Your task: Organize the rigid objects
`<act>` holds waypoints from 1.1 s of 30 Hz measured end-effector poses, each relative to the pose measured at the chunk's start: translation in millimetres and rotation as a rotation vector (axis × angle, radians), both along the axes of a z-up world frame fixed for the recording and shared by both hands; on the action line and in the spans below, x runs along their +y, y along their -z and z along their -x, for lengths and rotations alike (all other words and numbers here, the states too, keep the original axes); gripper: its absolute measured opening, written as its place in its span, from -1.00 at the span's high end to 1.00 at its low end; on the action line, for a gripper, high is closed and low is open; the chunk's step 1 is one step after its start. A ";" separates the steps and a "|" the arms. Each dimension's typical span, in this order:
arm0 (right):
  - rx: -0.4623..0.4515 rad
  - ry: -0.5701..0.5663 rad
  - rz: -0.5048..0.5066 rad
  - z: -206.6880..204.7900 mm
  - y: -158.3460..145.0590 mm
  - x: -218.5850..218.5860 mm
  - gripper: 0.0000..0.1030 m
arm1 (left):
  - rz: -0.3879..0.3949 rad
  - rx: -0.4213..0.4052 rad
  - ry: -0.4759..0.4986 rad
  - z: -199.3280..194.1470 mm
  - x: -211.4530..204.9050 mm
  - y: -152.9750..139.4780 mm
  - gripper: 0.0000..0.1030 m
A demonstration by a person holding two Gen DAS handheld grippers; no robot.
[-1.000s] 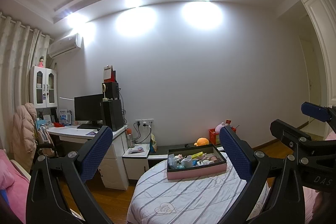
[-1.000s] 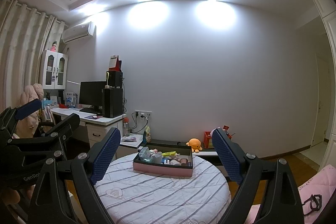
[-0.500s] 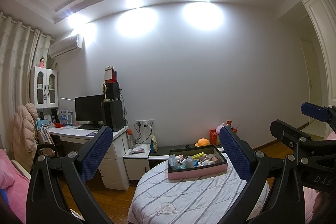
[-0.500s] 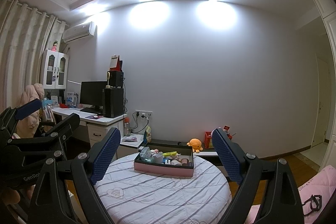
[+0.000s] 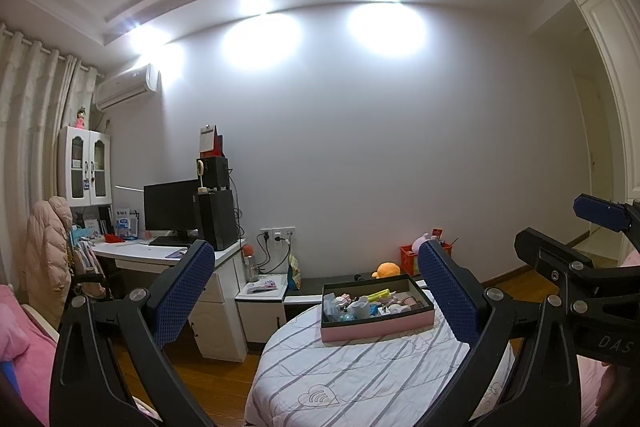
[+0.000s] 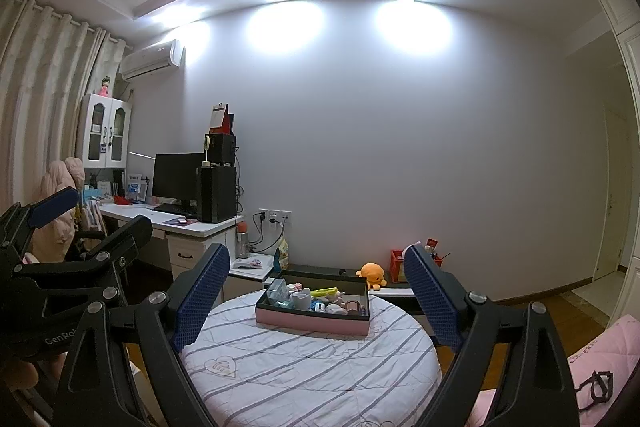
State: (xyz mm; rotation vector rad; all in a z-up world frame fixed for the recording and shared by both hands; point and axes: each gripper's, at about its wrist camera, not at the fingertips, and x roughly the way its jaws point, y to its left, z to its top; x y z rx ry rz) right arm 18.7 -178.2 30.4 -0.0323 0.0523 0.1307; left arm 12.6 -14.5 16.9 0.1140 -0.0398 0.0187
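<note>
Rigid objects (image 6: pixel 320 297), small mixed bits, sit piled in the pink box (image 6: pixel 312 321) w/ dark rim, at 12 o'clock on the round striped surface (image 6: pixel 312 367), toward its far edge. Box also seen from left wrist view at approx 1 o'clock (image 5: pixel 376 325). Cup-like piece (image 6: pixel 301 299), yellow-green stick (image 6: pixel 324 292), clear packet (image 6: pixel 278 291) among them; rest too small to tell apart. No loose pieces seen on the cloth, so fits either a jumbled box awaiting sorting or a box w/ everything already gathered in; can't tell which.

Judgement on working well here: close in over the box from above, not from the side, since the rim blocks a low approach. Pick one piece at a time, outermost ones before buried ones. Steady the box w/ one claw if the other pulls, as cloth may slide. Mind the hard, smooth bits: likely to slip from a shallow pinch.

Left claw (image 5: pixel 316 291): spread wide, holds nothing, touches nothing, well short of the box. Right claw (image 6: pixel 316 291): same, wide apart, empty, box framed between its pads (image 6: pixel 200 303) but far off.
</note>
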 end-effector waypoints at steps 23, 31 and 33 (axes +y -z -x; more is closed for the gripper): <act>0.006 0.001 0.002 0.7 0.4 -0.3 -0.75 | -0.008 0.000 -0.009 1.5 1.1 -0.2 -0.99; 0.003 0.003 0.006 1.7 0.8 -0.1 -0.75 | -0.011 -0.004 -0.009 3.0 1.6 -1.1 -0.99; 0.003 0.003 0.005 1.7 0.8 -0.1 -0.75 | -0.010 -0.003 -0.009 2.8 1.5 -1.1 -0.99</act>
